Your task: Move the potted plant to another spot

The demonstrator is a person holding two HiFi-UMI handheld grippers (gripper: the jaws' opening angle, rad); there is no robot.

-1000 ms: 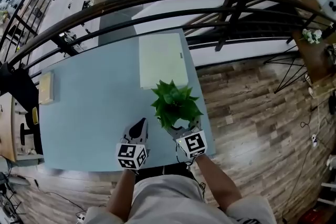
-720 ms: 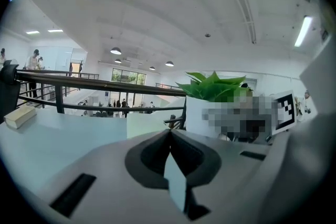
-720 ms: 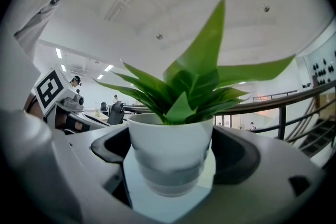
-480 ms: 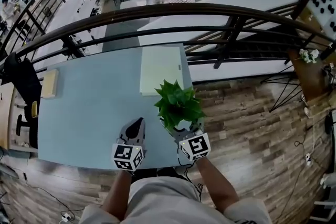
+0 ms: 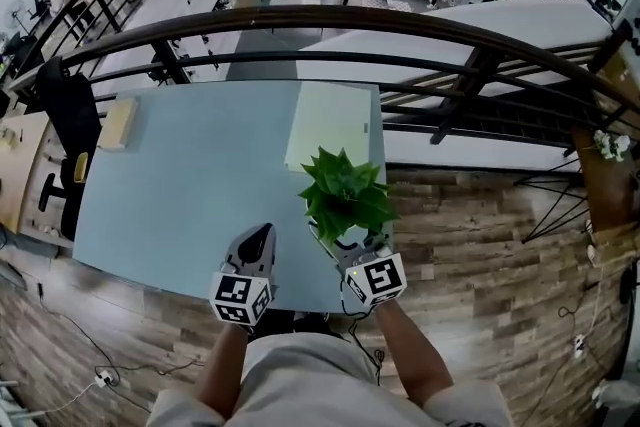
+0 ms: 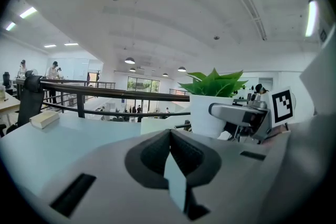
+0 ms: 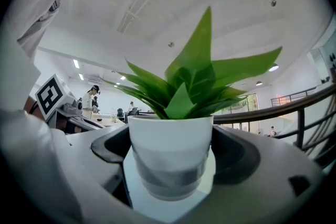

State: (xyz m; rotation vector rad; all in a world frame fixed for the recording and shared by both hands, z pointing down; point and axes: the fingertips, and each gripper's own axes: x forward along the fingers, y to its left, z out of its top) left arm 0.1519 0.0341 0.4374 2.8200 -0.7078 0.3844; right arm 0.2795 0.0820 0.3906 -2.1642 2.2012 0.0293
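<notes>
**Right jaws grip the pot; left jaws closed and empty**

Jaws of the right gripper (image 7: 170, 157) press against both sides of the white pot (image 7: 170, 139). They hold the plant (image 5: 345, 190) near the right front corner of the table (image 5: 190, 175), just on the near side of a pale board (image 5: 330, 125). Whether the pot's base touches the tabletop cannot be told. The left gripper (image 5: 262, 237) sits close by on the plant's left, over the table's front edge. Its jaws are pressed together with nothing between them. A dark railing (image 5: 300, 20) runs beyond the table.
</notes>
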